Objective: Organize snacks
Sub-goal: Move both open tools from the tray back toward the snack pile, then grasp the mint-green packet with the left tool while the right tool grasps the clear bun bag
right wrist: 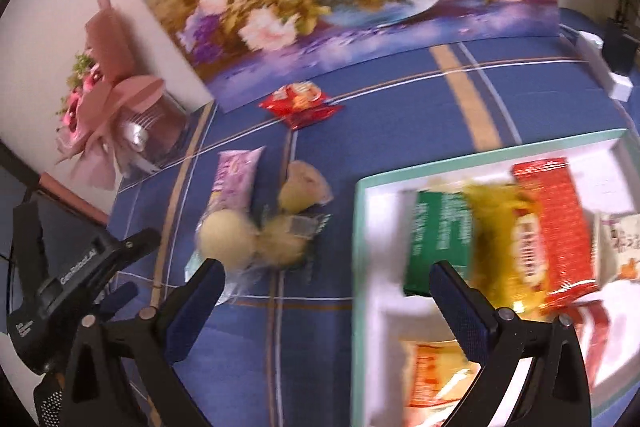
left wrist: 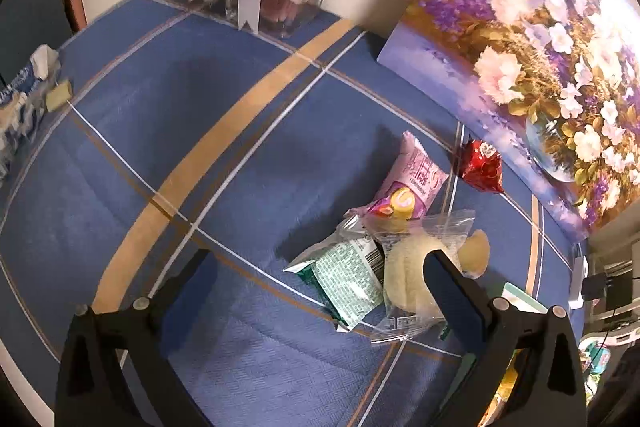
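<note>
Loose snacks lie on the blue checked tablecloth (left wrist: 160, 131): a pink packet (left wrist: 416, 179), a green-and-white packet (left wrist: 344, 283), clear-wrapped pale buns (left wrist: 408, 275) and a red packet (left wrist: 482, 165). My left gripper (left wrist: 320, 275) is open and empty, its right finger over the buns. In the right wrist view the same pile shows: the pink packet (right wrist: 234, 179), the buns (right wrist: 228, 235) and the red packet (right wrist: 298, 103). My right gripper (right wrist: 324, 287) is open and empty over the left rim of a white tray (right wrist: 362, 247) holding green (right wrist: 440, 231), yellow (right wrist: 496, 239) and red (right wrist: 552, 223) packets.
A flower painting (left wrist: 540, 59) leans against the wall behind the snacks. A pink wrapped bouquet (right wrist: 112, 115) stands at the back left. A blue-and-white packet (left wrist: 20, 99) lies at the table's left edge. The left gripper's body (right wrist: 68, 267) shows at the right view's left.
</note>
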{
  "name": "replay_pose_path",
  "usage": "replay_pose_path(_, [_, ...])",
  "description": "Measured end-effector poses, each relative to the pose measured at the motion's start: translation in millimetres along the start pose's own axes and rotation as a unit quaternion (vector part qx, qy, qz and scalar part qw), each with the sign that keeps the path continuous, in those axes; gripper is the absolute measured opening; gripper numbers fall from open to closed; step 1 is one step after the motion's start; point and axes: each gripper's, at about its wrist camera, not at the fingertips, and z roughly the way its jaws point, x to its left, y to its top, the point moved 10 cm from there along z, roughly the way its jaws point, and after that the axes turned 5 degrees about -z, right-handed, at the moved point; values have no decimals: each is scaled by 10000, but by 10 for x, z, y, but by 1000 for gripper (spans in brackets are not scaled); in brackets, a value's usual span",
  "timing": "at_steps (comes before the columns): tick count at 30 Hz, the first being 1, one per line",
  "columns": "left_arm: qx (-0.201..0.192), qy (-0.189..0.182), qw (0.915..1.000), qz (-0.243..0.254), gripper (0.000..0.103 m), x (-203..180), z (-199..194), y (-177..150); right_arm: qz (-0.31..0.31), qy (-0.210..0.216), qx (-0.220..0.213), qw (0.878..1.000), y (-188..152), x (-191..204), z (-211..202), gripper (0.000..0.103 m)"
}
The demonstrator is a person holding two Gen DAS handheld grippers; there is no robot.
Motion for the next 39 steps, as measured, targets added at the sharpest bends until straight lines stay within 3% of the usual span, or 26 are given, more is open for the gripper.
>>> replay_pose_path(8, [521,-109,9981,-314,102,156,343,-87,-652,-216,-24,9976,9,361,180,102])
replay_pose_path(16, [506,-8,9964,-676,100,424,438,6,-1573,-407,118,9866,63,882,486,100])
replay_pose_path(22, [555,-151,9944,-888,95,481,425,25,-2033,-669,347,9762,9,974,715,98])
replay_pose_path(28, [733,-520,9899,-1100,95,427,438,-18,-2220,-698,517,9712,-39,1024,865,96])
replay_pose_path(31, [793,-467,9901,-1062,95,376,486,-33,-2260,-736,589,9696,-59,1023,922,91])
replay_pose_path(34, [825,-496,9902,-1014,95,323,479,-78,-2093,-687,592,9736,-55,955,914,82])
replay_pose_path(39, [917,-628,9901,-861,95,126,506,-136,-1740,-451,607,9818,-37,873,886,74])
